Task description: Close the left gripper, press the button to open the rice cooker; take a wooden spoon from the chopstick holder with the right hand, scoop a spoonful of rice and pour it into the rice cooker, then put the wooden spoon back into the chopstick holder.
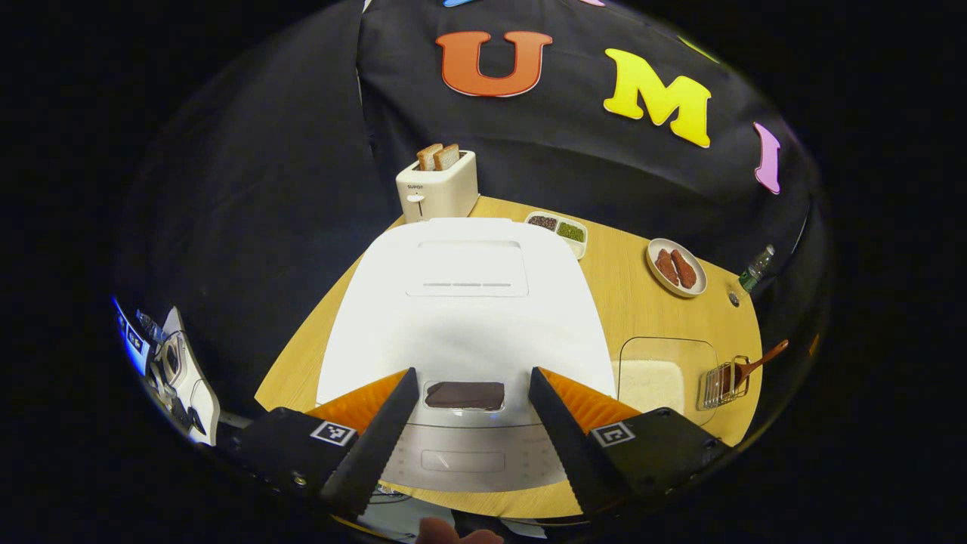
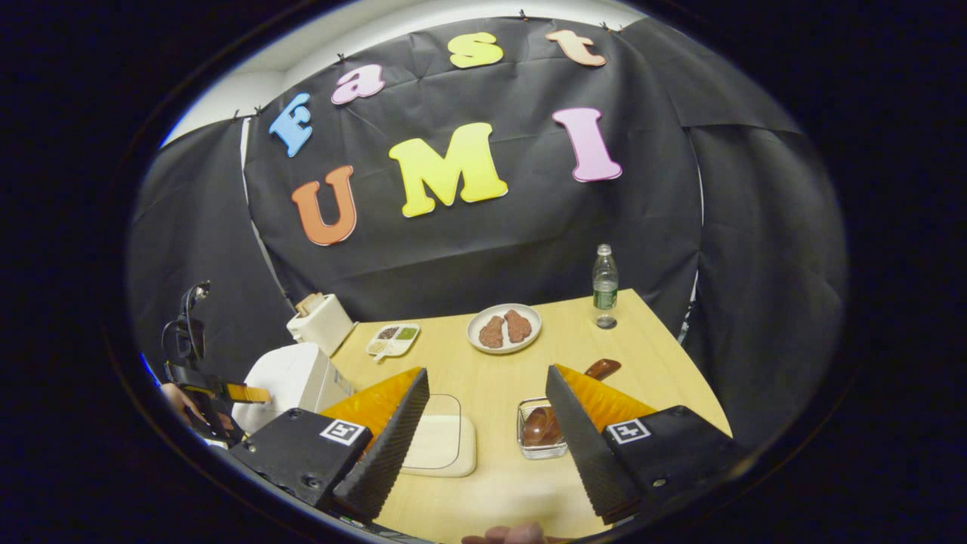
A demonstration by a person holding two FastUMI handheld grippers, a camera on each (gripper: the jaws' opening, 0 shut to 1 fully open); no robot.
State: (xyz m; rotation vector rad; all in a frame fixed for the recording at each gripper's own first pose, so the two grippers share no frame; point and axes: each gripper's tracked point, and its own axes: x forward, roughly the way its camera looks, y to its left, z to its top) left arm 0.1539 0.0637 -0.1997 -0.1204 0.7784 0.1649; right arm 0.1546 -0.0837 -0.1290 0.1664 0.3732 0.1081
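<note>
The white rice cooker (image 1: pixel 464 302) stands with its lid down right in front of my left gripper (image 1: pixel 470 393), which is open; its dark front button panel (image 1: pixel 464 395) lies between the two fingers, untouched. To the right sit a clear container of white rice (image 1: pixel 661 374) and the wire chopstick holder (image 1: pixel 727 381) with the wooden spoon (image 1: pixel 763 359) in it. In the right gripper view my right gripper (image 2: pixel 487 400) hangs open above the table, with the rice container (image 2: pixel 442 442) and the holder with the wooden spoon (image 2: pixel 563 412) ahead between its fingers. The rice cooker (image 2: pixel 291 378) stands at the left.
A toaster (image 1: pixel 438 189) with bread stands behind the cooker. A divided dish of beans (image 1: pixel 559 228), a plate of brown food (image 1: pixel 676 268) and a water bottle (image 2: pixel 604 283) sit farther back on the wooden table (image 2: pixel 498 363). A hand holds the left gripper (image 2: pixel 200 393) at the far left.
</note>
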